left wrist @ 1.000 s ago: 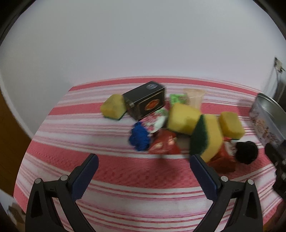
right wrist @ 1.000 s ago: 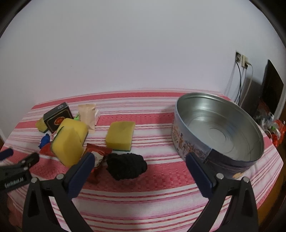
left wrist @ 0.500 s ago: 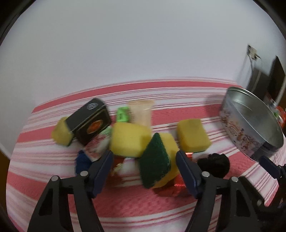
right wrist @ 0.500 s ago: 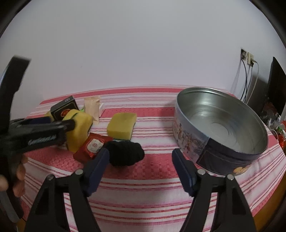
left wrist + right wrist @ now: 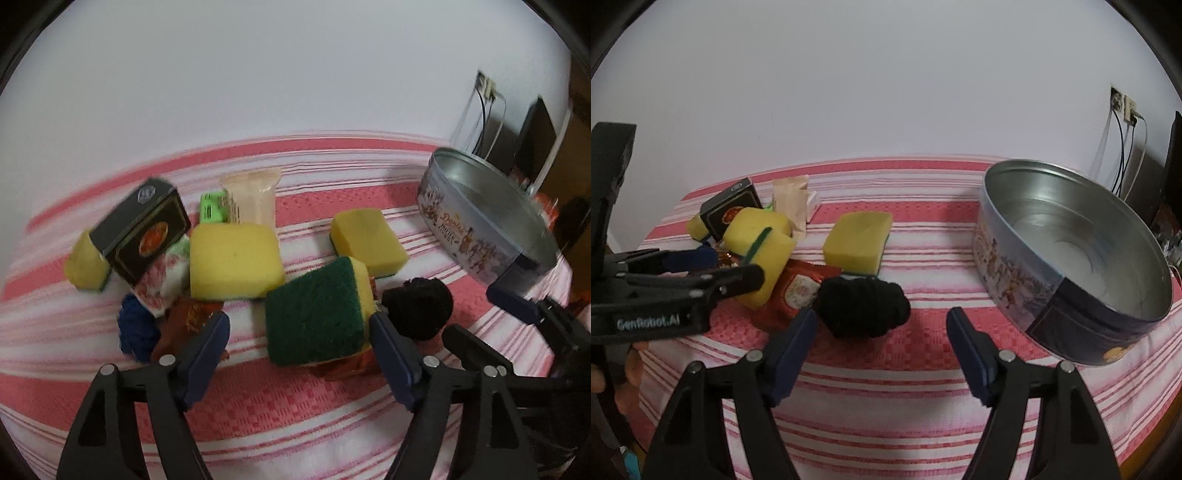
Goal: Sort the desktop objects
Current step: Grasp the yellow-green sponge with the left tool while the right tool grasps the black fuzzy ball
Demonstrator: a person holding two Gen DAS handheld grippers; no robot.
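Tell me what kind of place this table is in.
Probably a room in a home: a table under a pink striped cloth against a plain white wall, household sponges and a biscuit tin on it, cables plugged into a wall socket.

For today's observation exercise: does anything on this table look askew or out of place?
Yes: one sponge is tipped up, green side showing, leaning on a red packet, while the tin holds nothing yet.

The left gripper (image 5: pixel 299 334), its jaws just reopening, hangs apart around the near edge of a green-faced sponge (image 5: pixel 316 315), black bundle (image 5: pixel 419 312) just right.
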